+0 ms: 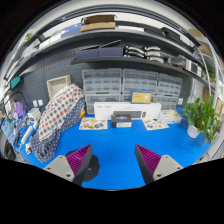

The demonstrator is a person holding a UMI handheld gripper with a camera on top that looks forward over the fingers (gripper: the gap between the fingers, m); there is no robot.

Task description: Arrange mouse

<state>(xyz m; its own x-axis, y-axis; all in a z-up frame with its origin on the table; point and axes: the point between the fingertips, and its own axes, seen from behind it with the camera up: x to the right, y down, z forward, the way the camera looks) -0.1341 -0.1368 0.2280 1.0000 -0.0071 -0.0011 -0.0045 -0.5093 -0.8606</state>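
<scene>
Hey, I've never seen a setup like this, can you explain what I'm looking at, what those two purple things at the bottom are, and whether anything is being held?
This is one wide-angle picture from a camera mounted on a hand-held gripper, looking forward along its two fingers. The purple things are the pads on the fingers' inner faces. The fingers are open with nothing between them, so nothing is held. Below them is a blue table. At its far side sit a small white device, a patterned cloth draped over something and a green plant. Behind are clear drawer units and shelves. I cannot pick out a mouse here.
</scene>
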